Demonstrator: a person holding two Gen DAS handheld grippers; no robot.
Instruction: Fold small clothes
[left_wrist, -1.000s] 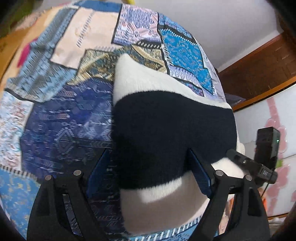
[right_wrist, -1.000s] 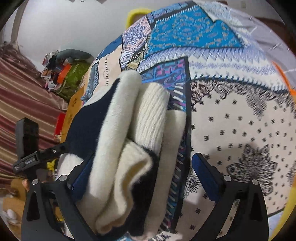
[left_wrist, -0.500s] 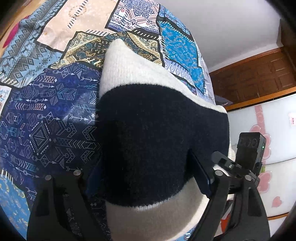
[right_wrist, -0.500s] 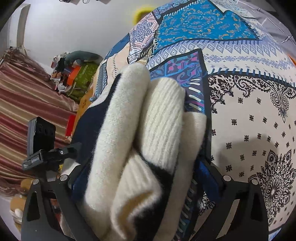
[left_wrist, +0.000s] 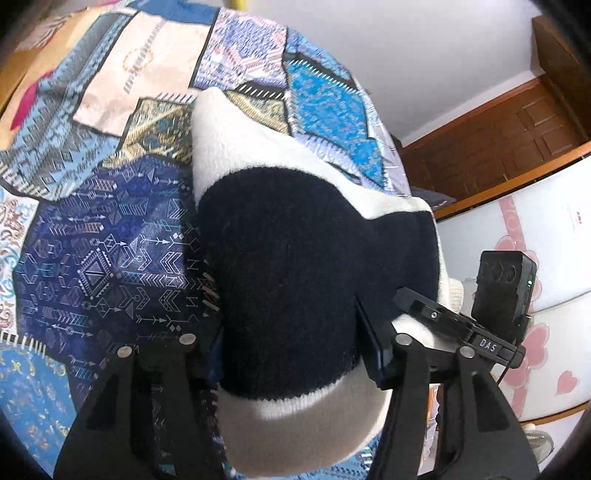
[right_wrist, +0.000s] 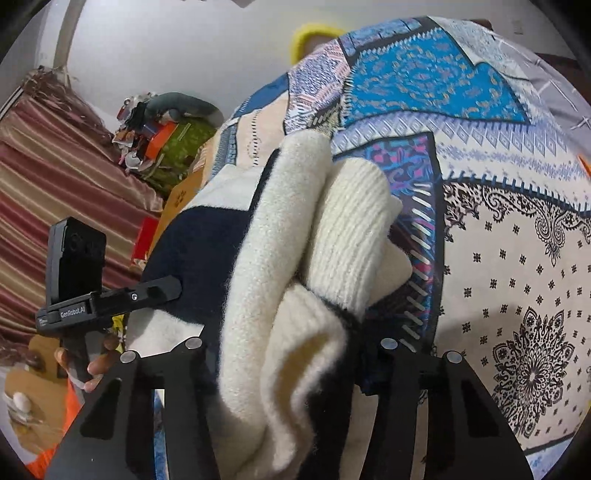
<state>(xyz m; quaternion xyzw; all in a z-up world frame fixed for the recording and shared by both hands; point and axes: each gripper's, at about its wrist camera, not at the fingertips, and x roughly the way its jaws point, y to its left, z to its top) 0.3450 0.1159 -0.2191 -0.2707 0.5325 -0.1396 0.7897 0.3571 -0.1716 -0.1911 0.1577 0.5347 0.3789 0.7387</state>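
A folded cream and navy knitted sweater (left_wrist: 314, 266) rests as a thick bundle on a patchwork bedspread (left_wrist: 110, 240). My left gripper (left_wrist: 291, 350) straddles its navy side with jaws closing, and the right pad digs into the knit. From the opposite end, my right gripper (right_wrist: 288, 354) straddles the sweater's (right_wrist: 280, 258) cream folded layers. Its jaws are closing too, and the knit bulges between them and hides the pads. Each view shows the other gripper's camera block at the bundle's far end, and a hand (right_wrist: 92, 365) holds the left one.
The bedspread (right_wrist: 517, 258) stretches away to the right in the right wrist view. A wooden door (left_wrist: 498, 140) and a white panel with pink shapes (left_wrist: 535, 258) stand beyond the bed. A striped curtain (right_wrist: 55, 177) and a heap of clutter (right_wrist: 162, 129) lie off the other side.
Both pairs of jaws have narrowed onto the sweater; the right gripper's right pad, free a second ago, now sits against the knit. Both grippers have risen slightly with the bundle.
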